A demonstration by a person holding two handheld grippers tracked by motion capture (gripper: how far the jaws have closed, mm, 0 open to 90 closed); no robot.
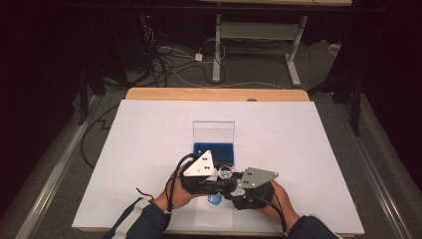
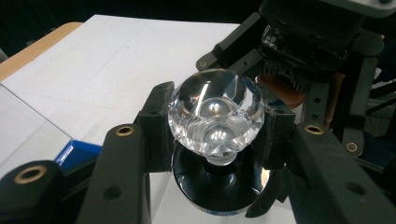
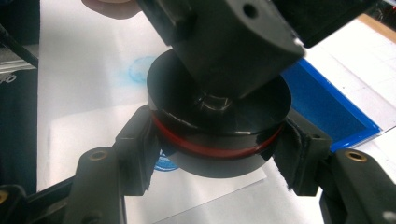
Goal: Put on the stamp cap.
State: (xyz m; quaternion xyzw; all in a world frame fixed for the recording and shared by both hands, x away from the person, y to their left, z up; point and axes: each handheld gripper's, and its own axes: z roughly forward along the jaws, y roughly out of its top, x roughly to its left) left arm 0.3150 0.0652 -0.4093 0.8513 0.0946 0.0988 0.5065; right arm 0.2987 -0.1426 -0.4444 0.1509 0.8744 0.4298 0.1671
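Left tongs (image 2: 212,140): I see my left tongs pinching the knob, one black jaw pressed on each side of its faceted head. In the high view they sit at about 6 o'clock on the tabletop, under a grey plate.
Right tongs (image 3: 217,154): I have them clamped on the base, a jaw touching each side of it just below its red ring. In the high view they lie just to the 3 o'clock side of the left tongs (image 1: 211,180).
Knob (image 2: 215,112): a clear, cut-glass piece, upright, its short stem pointing down into the middle of the base. In the high view it glints between the two tongs (image 1: 225,173).
Base (image 3: 217,126): a round black disc with a red ring around its side, held directly under the knob. I cannot tell whether stem and disc are fully seated.
Box (image 1: 214,148): blue-lined with a clear lid standing upright, at 12 o'clock from the tongs and near them.
Paper (image 1: 149,149): a white sheet covering most of the tabletop (image 1: 149,93); wood shows along the far edge.
Blue mark (image 1: 215,200): a smudged blue ring on the paper, directly at 6 o'clock from the held pieces.
Hands: one hand grips each tool from the near edge, sleeves dark.
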